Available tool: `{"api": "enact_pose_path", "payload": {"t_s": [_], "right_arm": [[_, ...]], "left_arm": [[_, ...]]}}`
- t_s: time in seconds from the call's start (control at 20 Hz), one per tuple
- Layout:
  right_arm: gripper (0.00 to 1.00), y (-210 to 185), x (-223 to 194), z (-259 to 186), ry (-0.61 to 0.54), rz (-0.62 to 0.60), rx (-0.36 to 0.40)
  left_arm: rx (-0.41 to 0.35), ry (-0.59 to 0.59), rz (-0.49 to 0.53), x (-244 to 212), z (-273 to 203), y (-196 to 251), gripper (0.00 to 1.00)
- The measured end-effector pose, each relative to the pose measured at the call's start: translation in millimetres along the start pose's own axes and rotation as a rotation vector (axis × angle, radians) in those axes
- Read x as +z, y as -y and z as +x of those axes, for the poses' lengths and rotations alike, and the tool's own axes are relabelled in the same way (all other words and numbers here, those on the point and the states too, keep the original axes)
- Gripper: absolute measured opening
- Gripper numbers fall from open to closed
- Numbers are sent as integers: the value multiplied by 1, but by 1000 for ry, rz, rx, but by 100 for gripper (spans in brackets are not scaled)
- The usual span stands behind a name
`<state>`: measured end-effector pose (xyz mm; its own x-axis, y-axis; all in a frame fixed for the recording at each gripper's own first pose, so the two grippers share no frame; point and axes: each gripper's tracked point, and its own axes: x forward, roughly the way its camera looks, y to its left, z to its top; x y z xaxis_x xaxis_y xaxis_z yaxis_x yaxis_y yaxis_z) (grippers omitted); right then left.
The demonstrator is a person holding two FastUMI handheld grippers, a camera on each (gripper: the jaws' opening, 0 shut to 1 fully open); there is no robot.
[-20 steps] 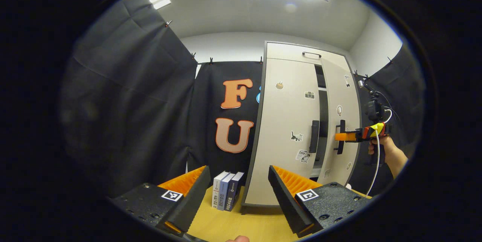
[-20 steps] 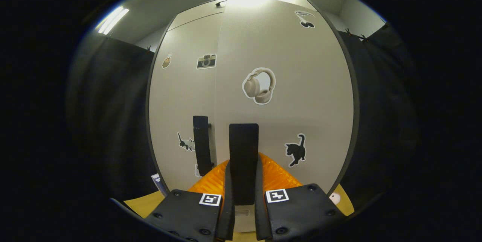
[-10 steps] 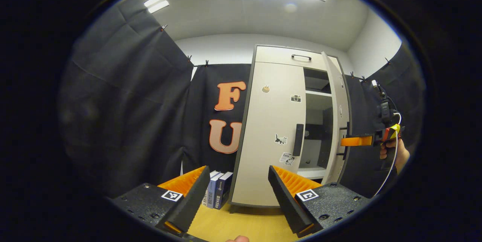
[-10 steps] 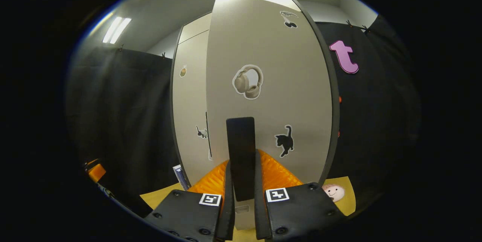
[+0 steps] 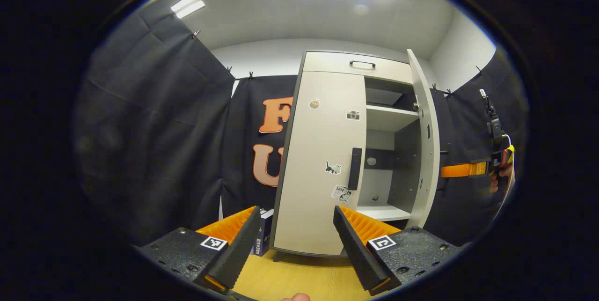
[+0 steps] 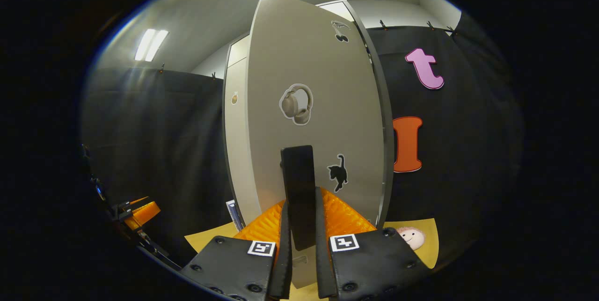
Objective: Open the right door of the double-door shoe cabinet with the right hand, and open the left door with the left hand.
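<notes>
Pale beige board makes up the shoe cabinet (image 5: 327, 64) we see in the left gripper view, standing on a yellow wooden floor (image 5: 299, 275). Our left gripper (image 5: 295, 240) is held level, well short of the cabinet, its jaws spread wide with nothing between them. The left door (image 5: 318, 151) is shut; its dark handle (image 5: 355, 175) sits above and beyond the gap between our fingers. The right door (image 5: 423, 137) stands swung out, baring shelves (image 5: 388, 116). Far right, a hand (image 5: 497, 180) holds the right gripper (image 5: 461, 170) level at that door's outer face.

In the right gripper view, our right gripper (image 6: 302, 245) points straight at the right door (image 6: 309, 104), fingers closed narrow on either side of its black upright handle (image 6: 299, 193), pressing it. A small doll's face (image 6: 412, 237) lies on the floor beside the door.
</notes>
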<state>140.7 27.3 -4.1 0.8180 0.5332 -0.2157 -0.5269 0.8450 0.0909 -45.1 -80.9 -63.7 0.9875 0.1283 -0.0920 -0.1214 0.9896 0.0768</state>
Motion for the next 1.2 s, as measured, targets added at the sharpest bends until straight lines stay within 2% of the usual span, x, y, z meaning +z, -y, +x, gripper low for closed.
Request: {"api": "enact_pose_path", "payload": {"t_s": [0.25, 0.6, 0.75, 0.8, 0.95, 1.15, 1.2], "right_arm": [[29, 12, 1, -9, 4, -36, -40], [28, 39, 7, -16, 36, -87, -145], [24, 50, 10, -22, 56, -56, -179], [24, 53, 11, -24, 61, -37, -185], [24, 64, 12, -28, 71, -6, -214], [24, 86, 15, -34, 91, -8, -294], [21, 87, 15, -33, 97, 5, -286]], "left_arm": [[-22, -32, -6, -13, 11, 16, 92], [-81, -42, -35, -23, 17, 42, 94], [-94, -57, -33, -26, 19, 47, 97], [-98, -58, -37, -26, 19, 49, 94], [-109, -39, -42, -19, 21, 54, 94], [-133, -20, -36, -11, 22, 62, 94], [-142, -19, -38, -11, 23, 65, 92]]}}
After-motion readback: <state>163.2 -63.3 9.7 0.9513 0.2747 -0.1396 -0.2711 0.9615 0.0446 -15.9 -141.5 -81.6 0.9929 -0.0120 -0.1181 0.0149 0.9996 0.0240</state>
